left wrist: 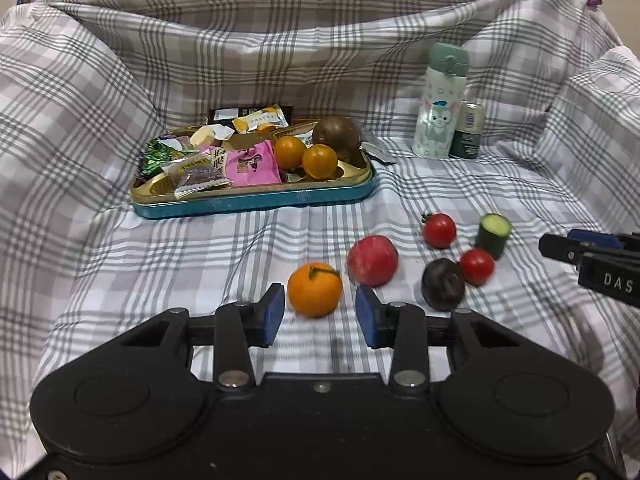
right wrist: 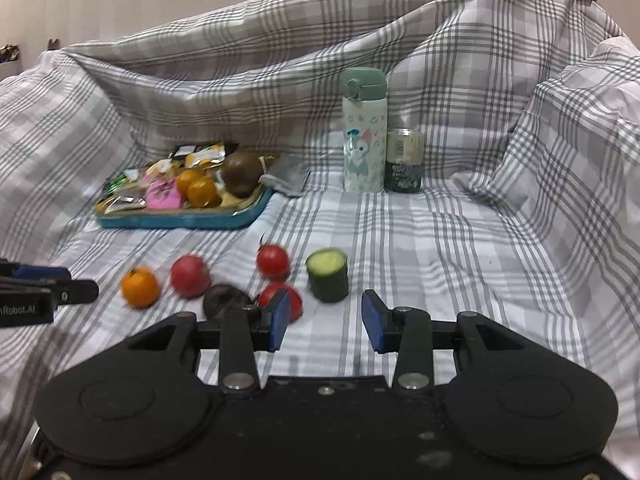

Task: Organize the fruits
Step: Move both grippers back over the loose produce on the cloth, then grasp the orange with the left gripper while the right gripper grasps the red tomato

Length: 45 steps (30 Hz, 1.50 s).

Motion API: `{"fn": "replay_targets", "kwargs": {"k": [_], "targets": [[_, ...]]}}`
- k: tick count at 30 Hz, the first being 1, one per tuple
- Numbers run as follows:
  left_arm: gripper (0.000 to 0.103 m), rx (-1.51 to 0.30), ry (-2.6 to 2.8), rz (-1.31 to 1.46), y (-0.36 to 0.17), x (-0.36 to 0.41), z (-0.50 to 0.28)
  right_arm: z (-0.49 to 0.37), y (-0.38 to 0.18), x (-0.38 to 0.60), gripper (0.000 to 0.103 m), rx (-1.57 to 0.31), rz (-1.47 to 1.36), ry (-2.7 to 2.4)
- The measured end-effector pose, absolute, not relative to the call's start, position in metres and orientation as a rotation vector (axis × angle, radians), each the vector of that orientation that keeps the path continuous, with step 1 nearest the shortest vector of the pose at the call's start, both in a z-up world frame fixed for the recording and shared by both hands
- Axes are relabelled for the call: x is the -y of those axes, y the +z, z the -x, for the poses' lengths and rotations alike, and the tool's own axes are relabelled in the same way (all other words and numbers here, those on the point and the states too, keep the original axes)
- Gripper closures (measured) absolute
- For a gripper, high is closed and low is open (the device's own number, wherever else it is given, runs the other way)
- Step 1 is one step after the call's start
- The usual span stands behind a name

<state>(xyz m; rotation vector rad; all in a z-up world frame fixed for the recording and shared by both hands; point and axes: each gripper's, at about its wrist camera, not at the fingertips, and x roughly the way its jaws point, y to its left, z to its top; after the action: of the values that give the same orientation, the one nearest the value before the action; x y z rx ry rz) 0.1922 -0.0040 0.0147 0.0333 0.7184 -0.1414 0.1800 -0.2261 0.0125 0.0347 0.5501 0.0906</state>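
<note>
While your left gripper (left wrist: 320, 316) and right gripper (right wrist: 326, 322) hang spread and empty, orange (left wrist: 315, 289), apple (left wrist: 372, 260), tomatoes and cucumber (left wrist: 493, 234) lie loose before the tin tray (left wrist: 256, 200).

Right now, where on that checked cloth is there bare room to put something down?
The widest bare cloth lies right of the cucumber piece, in front of the bottle and can. Another strip runs between the blue tray and the orange. The tray is packed, and the loose fruit around the red apple sits close together.
</note>
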Motion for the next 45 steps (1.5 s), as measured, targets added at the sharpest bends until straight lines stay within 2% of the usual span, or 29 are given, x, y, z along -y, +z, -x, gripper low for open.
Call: {"fn": "replay_targets", "kwargs": {"k": [10, 16, 24, 36, 45], "targets": [[0.056, -0.746, -0.121, 0.031, -0.01, -0.003, -0.22, -0.23, 0.003, 0.227, 0.061, -0.51, -0.022, 0.04], [0.054, -0.75, -0.118, 0.032, -0.017, 0.001, -0.228, -0.229, 0.0, 0.226, 0.061, -0.499, -0.049, 0.106], [0.051, -0.775, -0.11, 0.064, -0.022, -0.001, -0.237, -0.233, -0.009, 0.211, 0.061, -0.547, -0.014, 0.173], [0.054, -0.785, -0.117, 0.119, -0.024, -0.005, -0.235, -0.244, -0.021, 0.201, 0.061, -0.639, -0.021, 0.198], [0.054, -0.779, -0.116, 0.091, -0.024, -0.001, -0.234, -0.249, -0.025, 0.196, 0.056, -0.659, -0.052, 0.192]]}}
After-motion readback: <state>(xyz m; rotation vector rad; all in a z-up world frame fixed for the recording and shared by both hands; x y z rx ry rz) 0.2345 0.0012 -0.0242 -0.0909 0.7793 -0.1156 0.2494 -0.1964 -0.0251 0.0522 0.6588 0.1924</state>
